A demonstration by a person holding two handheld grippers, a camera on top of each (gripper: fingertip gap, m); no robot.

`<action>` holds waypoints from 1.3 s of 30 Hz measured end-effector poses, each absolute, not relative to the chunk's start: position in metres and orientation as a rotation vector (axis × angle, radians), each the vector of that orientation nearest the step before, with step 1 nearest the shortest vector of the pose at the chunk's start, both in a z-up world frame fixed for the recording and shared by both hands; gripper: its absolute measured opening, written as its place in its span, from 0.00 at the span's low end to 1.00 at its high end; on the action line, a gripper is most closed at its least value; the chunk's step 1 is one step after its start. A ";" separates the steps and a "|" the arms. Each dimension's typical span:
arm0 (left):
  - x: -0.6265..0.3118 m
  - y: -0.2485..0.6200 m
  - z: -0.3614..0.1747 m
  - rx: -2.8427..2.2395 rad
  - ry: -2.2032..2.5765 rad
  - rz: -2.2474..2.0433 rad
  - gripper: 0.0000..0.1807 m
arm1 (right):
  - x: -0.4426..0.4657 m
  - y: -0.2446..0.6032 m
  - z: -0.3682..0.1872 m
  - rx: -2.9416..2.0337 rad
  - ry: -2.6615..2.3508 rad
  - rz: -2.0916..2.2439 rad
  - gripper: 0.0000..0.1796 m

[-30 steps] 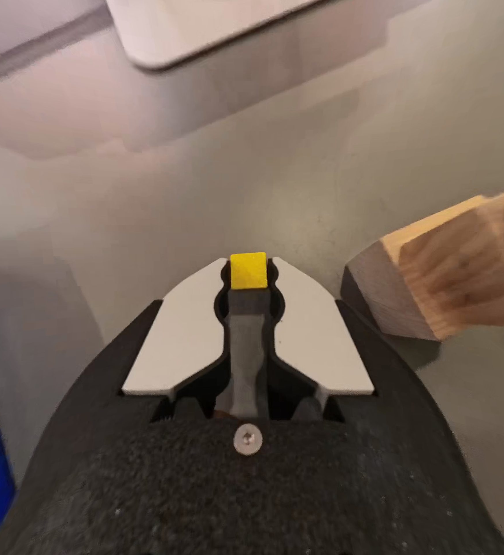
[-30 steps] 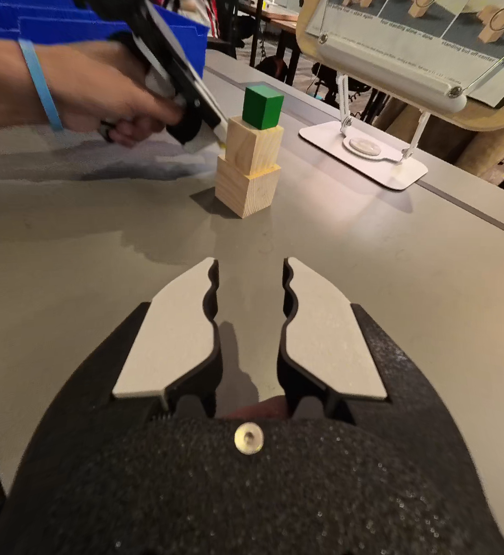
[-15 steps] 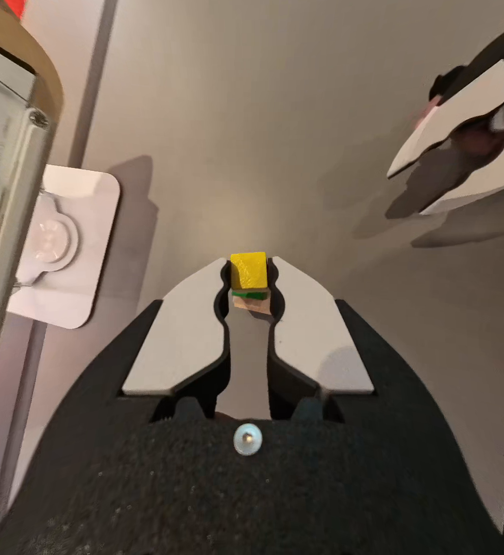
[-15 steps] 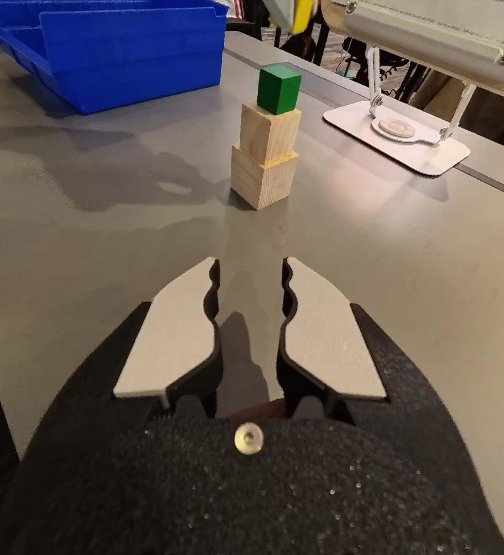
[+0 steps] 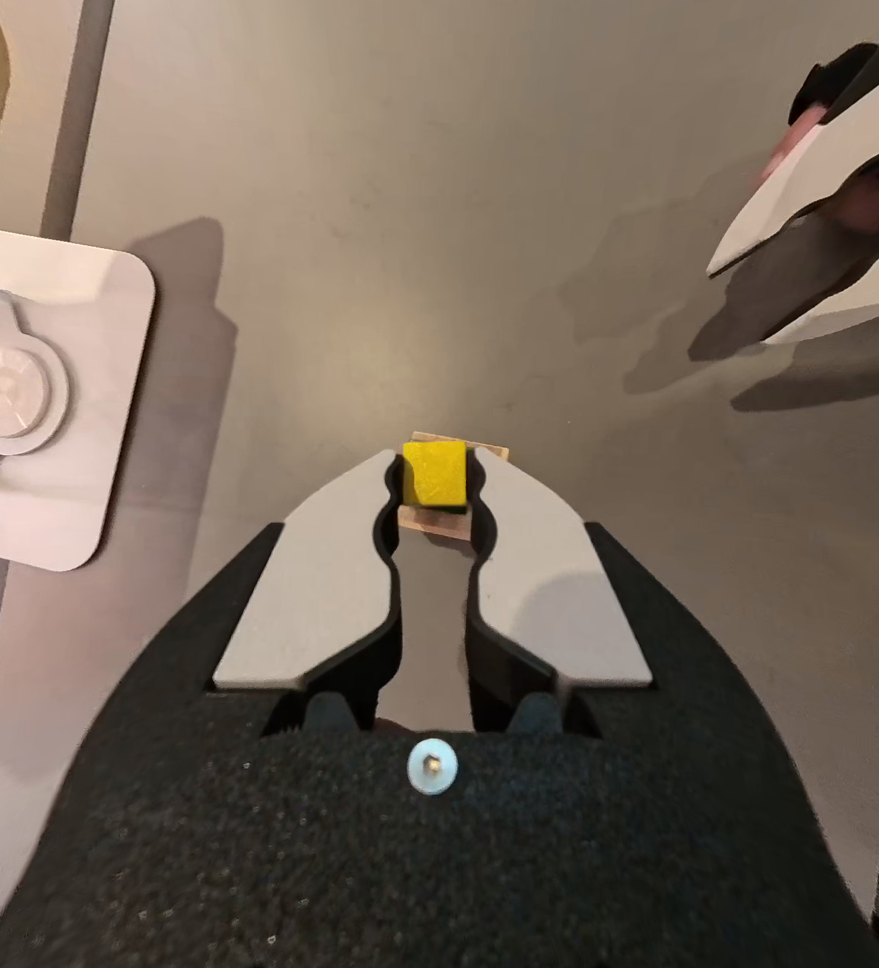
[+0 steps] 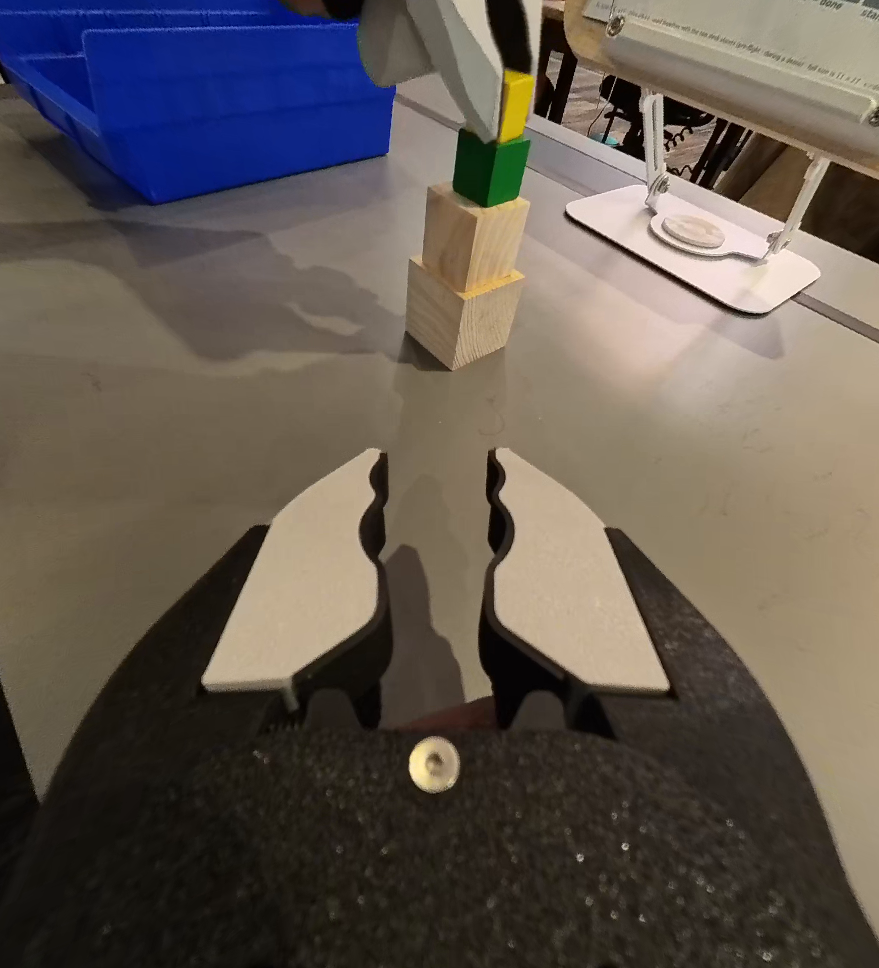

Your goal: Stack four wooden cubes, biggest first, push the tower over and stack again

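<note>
So the left gripper [image 5: 434, 479] has its fingers pinched on the little yellow cube [image 5: 434, 481], gripping it by two opposite sides right at the fingertips. It's pointing straight down over the tower. From the right wrist view the yellow cube [image 6: 516, 107] looks like it's sitting right on top of the green cube [image 6: 489, 167], or a hair above it; I honestly can't tell if they're touching.

The tower so far: biggest wooden cube [image 6: 460, 322] on the desk [image 6: 688, 471], a smaller wooden cube [image 6: 471, 243] on that, turned a little relative to the one below, then the green one on top, also twisted a bit. In the left wrist view you only get slivers of wood [image 5: 440, 524] and a thin green edge peeking out under the yellow one.

The right gripper [image 6: 437, 463] is hanging back on the near side of the desk, well apart from the tower, pointed at it, fingers narrowly apart with nothing between them. You can see it in the left wrist view too, off at the right edge [image 5: 819, 246].

Other stuff: a blue bin [image 6: 206, 94] toward the far left corner of the desk, and a white stand base [image 6: 688, 251] off to the right of the tower, near a seam in the desk, holding up a board with a sheet on it [image 6: 751, 57].
</note>
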State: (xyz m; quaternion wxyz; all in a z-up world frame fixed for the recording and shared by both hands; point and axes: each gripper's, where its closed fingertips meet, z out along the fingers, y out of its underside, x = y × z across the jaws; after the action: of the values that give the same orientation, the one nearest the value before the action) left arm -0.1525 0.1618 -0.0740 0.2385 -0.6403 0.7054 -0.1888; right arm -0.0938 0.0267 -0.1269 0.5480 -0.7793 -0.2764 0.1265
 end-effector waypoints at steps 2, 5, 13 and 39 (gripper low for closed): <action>-0.152 0.165 -0.074 -1.761 1.901 -0.501 0.13 | -0.094 0.027 -0.128 -1.852 -0.658 0.300 0.20; -0.154 0.169 -0.072 -1.789 1.853 -0.484 0.26 | -0.094 0.027 -0.129 -1.859 -0.659 0.302 0.20; -0.180 0.153 -0.038 -1.701 1.531 -0.554 0.25 | -0.094 0.027 -0.129 -1.859 -0.656 0.310 0.19; -0.179 0.071 -0.150 -1.799 1.298 -0.534 0.00 | -0.098 0.029 -0.139 -1.936 -0.685 0.348 0.19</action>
State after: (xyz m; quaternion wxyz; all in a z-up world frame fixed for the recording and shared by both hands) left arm -0.1787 0.0706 -0.1500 0.4168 -0.7167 0.5170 -0.2129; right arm -0.0982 0.0294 -0.1394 0.5048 -0.8023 -0.2840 0.1444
